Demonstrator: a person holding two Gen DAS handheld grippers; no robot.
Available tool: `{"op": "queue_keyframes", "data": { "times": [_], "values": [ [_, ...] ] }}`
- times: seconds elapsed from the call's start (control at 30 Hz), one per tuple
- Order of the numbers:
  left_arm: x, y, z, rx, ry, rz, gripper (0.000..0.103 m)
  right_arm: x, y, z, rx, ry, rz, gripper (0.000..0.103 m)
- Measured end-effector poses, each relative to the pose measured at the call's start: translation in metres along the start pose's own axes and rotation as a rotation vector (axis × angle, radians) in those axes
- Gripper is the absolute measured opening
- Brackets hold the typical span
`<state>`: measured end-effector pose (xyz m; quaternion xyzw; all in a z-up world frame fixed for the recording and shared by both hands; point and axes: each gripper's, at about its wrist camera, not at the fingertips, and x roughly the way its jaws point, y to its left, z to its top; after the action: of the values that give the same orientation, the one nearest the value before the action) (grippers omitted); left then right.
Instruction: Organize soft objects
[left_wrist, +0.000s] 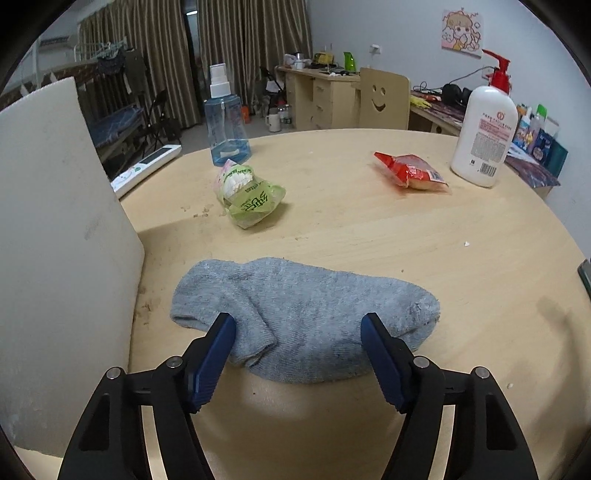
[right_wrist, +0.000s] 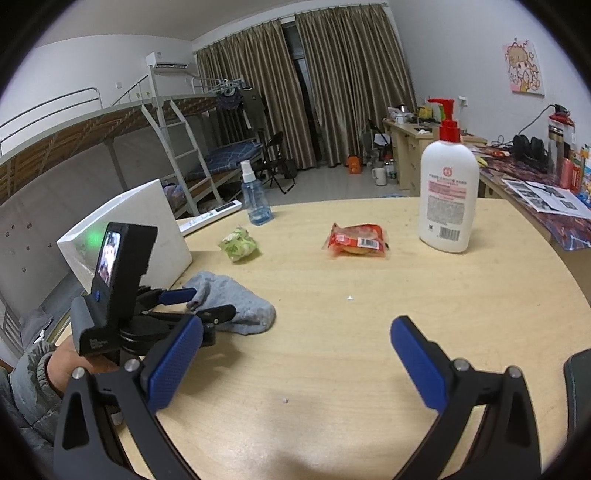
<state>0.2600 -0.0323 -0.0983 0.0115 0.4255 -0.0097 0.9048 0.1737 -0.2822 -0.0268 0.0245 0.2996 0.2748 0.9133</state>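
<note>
Grey terry cloth filled the lower middle of the left wrist view: a sock (left_wrist: 303, 317) lay flat on the pale wooden table (left_wrist: 369, 229), its long axis running left to right across the frame, cuff opening at the left and rounded toe at the right. The left gripper (left_wrist: 298, 328) was spread wide, its blue pads (left_wrist: 212, 363) straddling the sock's near edge and covering small parts of it; whether they touched the fabric could not be told. A white foam board (left_wrist: 62, 240) stood just beside the sock on the left, its lower and left parts cut off by the frame. Farther back lay a green tissue pack (left_wrist: 248, 197) and a red snack packet (left_wrist: 410, 170), well apart, with a blue spray bottle (left_wrist: 225, 118) and a white lotion pump bottle (left_wrist: 484, 125) behind them.

From the right wrist view, the right gripper (right_wrist: 295, 363) was released, jaws wide over bare table (right_wrist: 369, 302), holding nothing. The left gripper (right_wrist: 201, 304), with its small lit screen, hid much of the sock (right_wrist: 240, 302), so only the toe end showed clearly, pointing right. Its jaw spread was hard to make out here. The person's hand (right_wrist: 70, 363) was partly covered by the device. The foam board (right_wrist: 144, 225) stood behind.
</note>
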Motion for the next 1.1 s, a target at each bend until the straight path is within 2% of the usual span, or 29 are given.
{"op": "queue_keyframes", "data": {
  "times": [0.13,0.2,0.27,0.33,0.37,0.63,1.1],
  "values": [
    [0.002,-0.001,0.001,0.005,0.003,0.011,0.068,0.0,-0.001,-0.001,0.003,0.002,0.006,0.103],
    [0.002,-0.002,0.002,0.007,0.003,0.012,0.059,0.0,-0.002,-0.001,0.005,0.003,0.01,0.103],
    [0.001,-0.003,0.003,0.015,-0.003,0.009,0.037,0.0,-0.002,-0.002,0.005,0.003,0.01,0.103],
    [0.0,-0.004,0.003,0.026,-0.012,0.002,0.029,-0.001,-0.003,-0.002,0.007,0.003,0.011,0.103],
    [0.0,-0.005,0.003,0.031,-0.015,-0.009,0.02,-0.001,-0.003,-0.002,0.008,0.003,0.012,0.103],
    [-0.006,-0.011,0.004,0.043,-0.032,-0.068,0.016,-0.001,-0.005,-0.002,0.011,0.004,-0.008,0.103],
    [-0.042,-0.02,-0.001,0.069,-0.114,-0.09,0.016,-0.015,-0.003,-0.004,0.019,-0.008,-0.045,0.103]
  ]
}}
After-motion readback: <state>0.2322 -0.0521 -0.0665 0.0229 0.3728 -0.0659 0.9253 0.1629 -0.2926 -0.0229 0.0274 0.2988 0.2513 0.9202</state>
